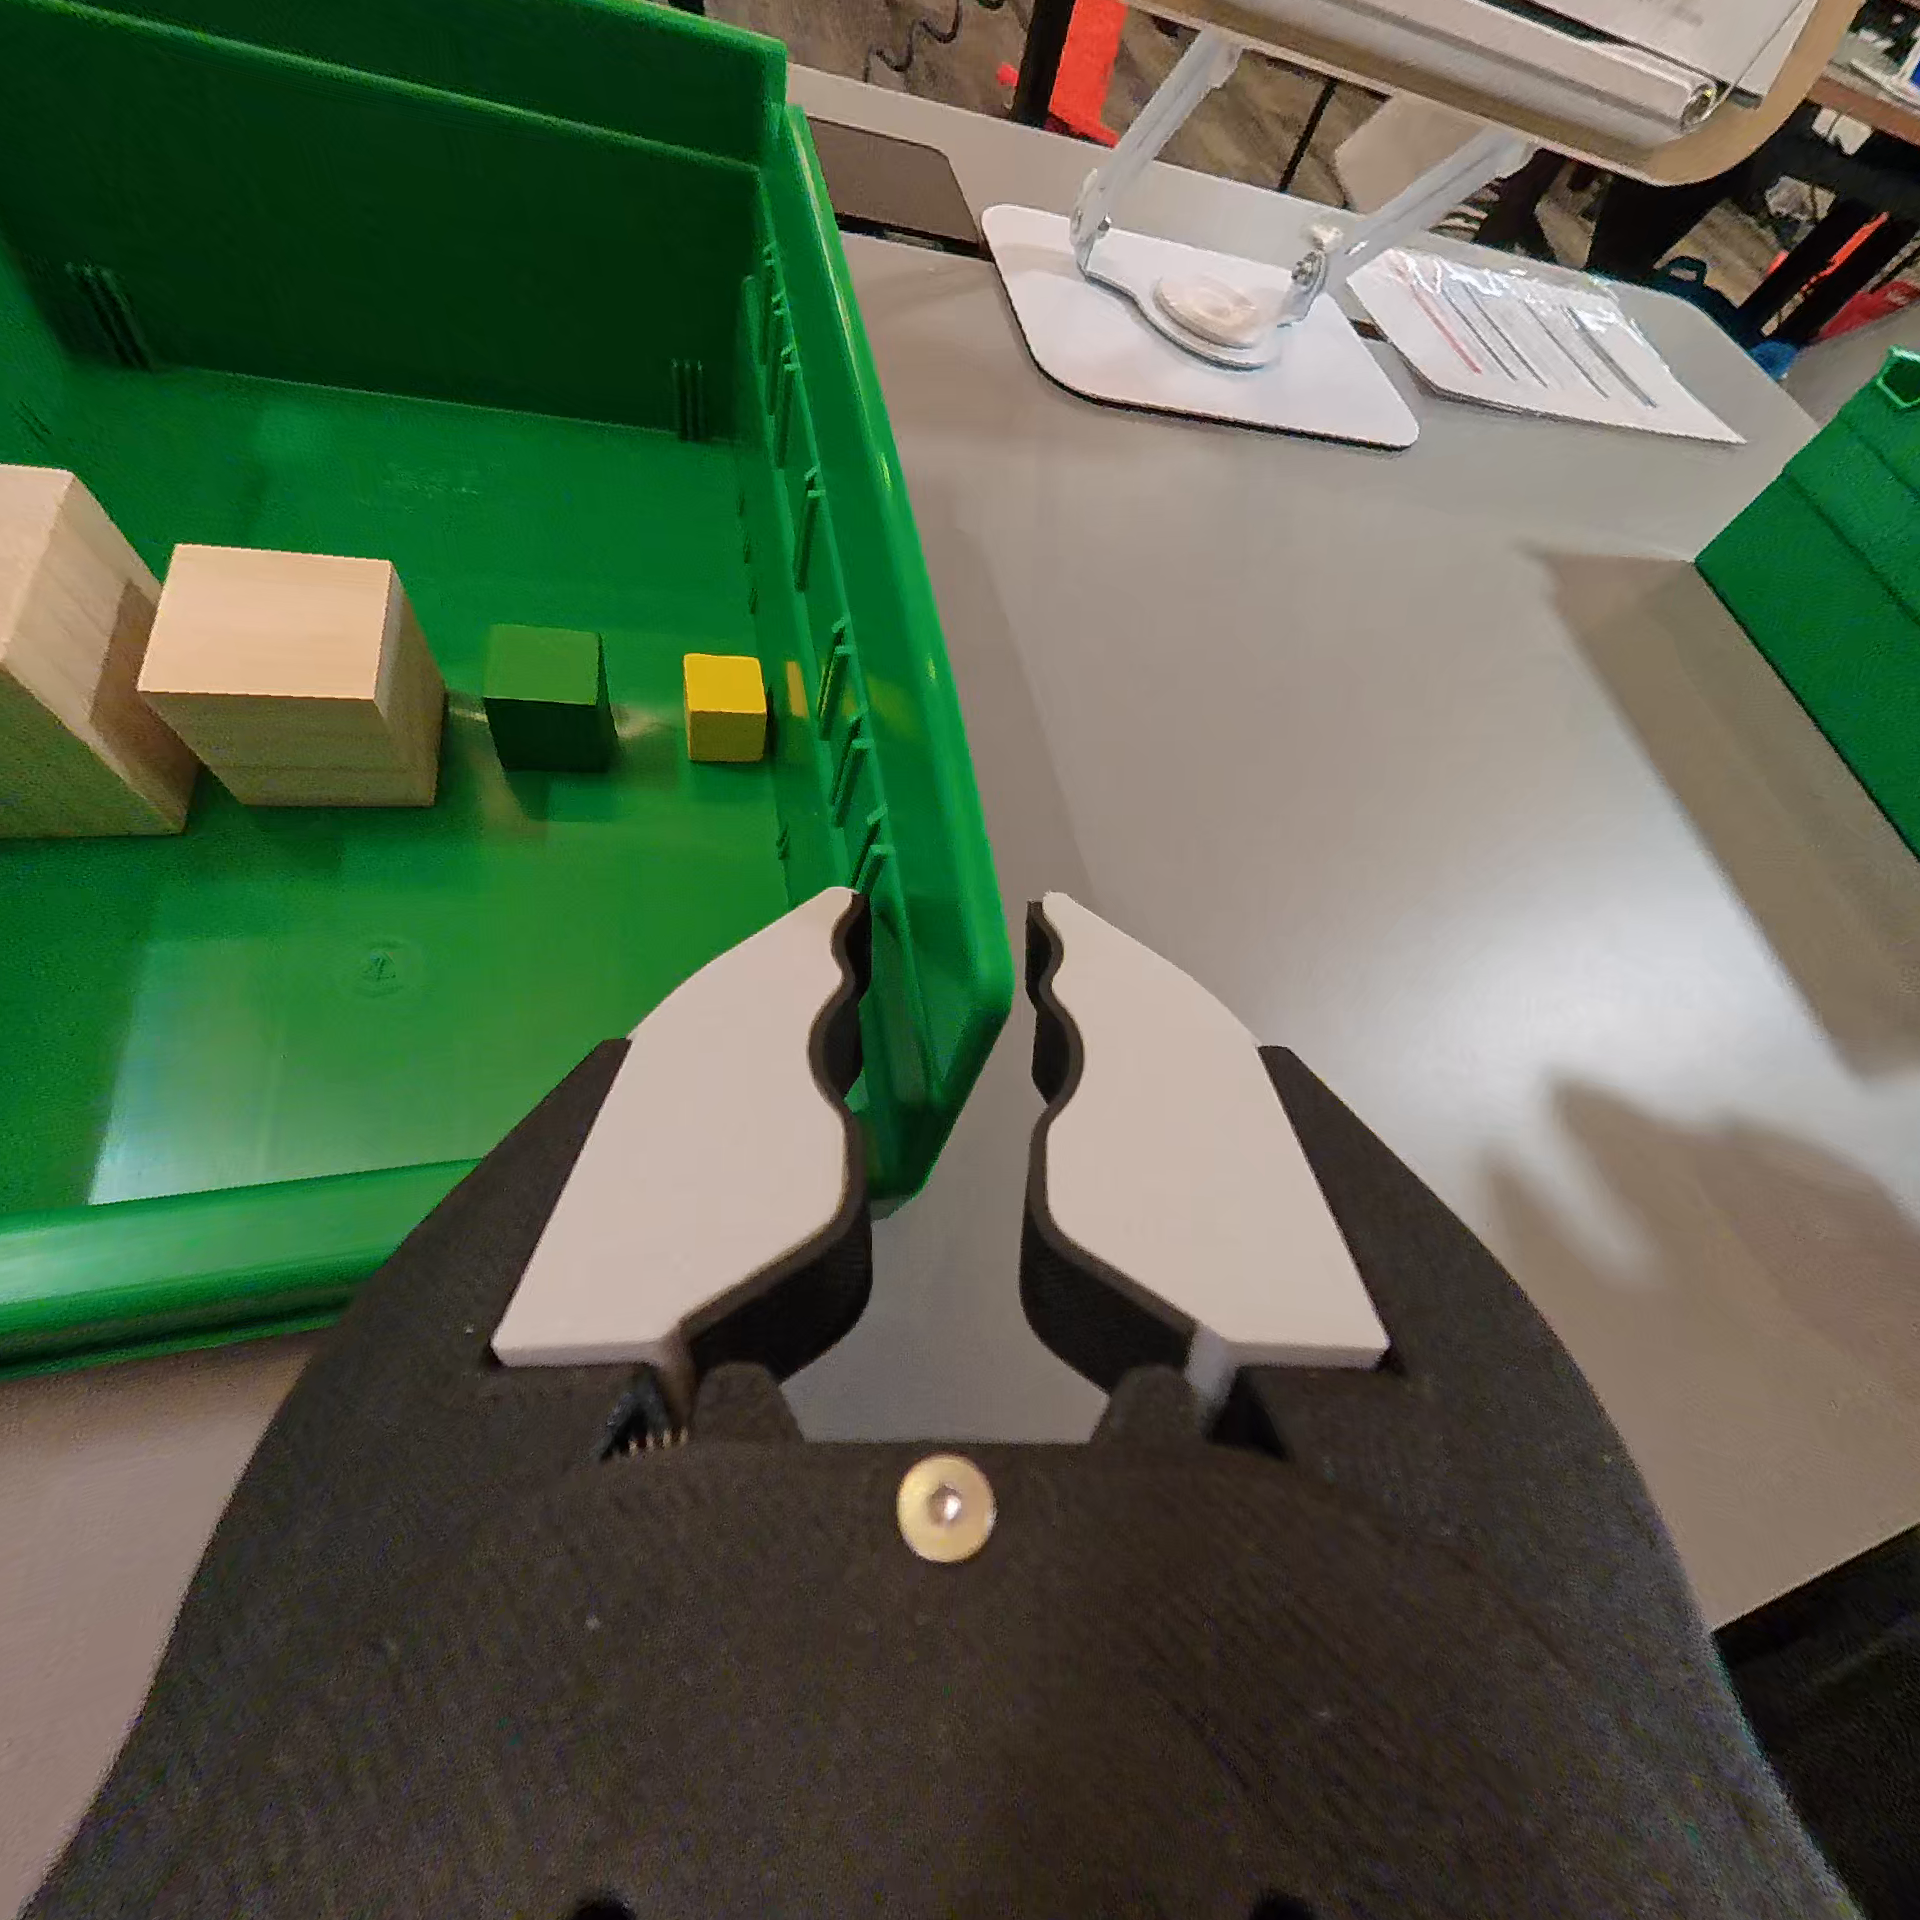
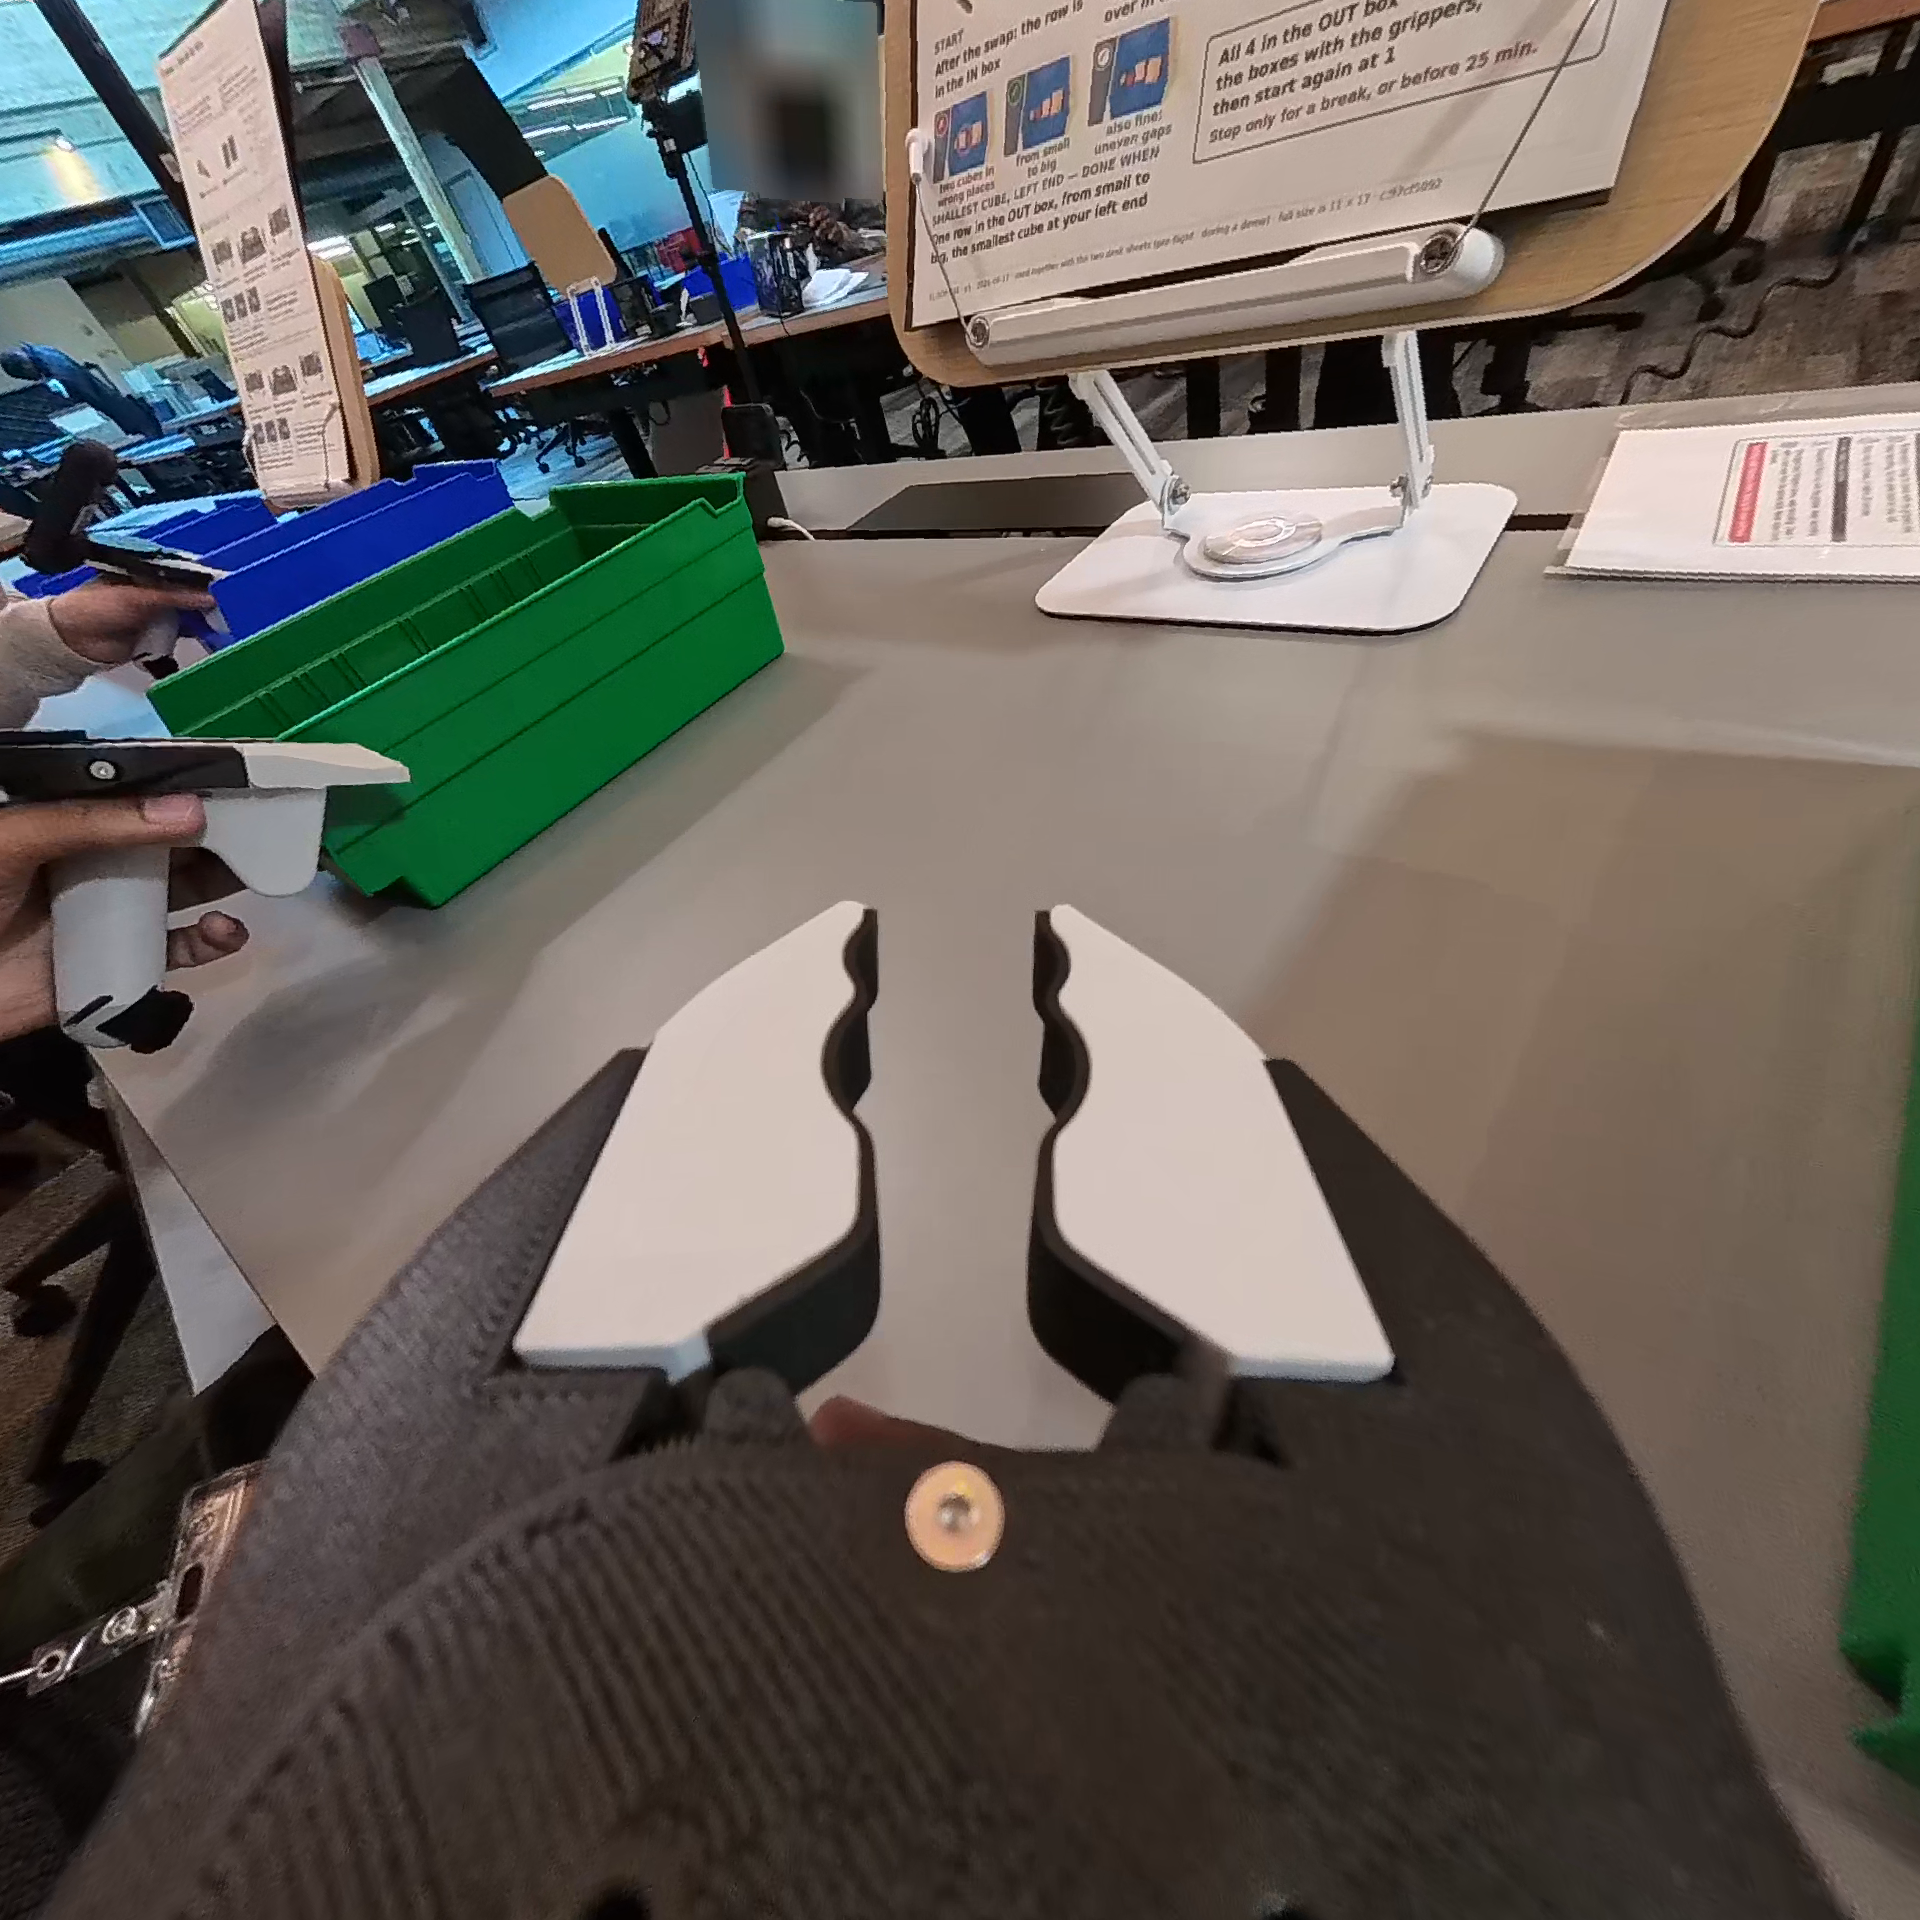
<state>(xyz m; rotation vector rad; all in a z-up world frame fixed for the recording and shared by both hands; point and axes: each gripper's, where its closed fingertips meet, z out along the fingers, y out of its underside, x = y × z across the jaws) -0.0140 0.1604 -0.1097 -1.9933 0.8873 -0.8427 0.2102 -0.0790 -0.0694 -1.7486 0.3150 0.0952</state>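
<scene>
My left gripper hangs part-open, empty, straddling the right wall of the green bin at its near corner. Inside the bin, a row: two wooden blocks, green cube, yellow cube. Right gripper is part-open, empty, over bare worktop.

– We note the left wrist view looks down and forward from close above the near right corner of the green bin.

– We confirm; the right wrist view faces across the grey table, sharing that bin and the white stand.
</scene>
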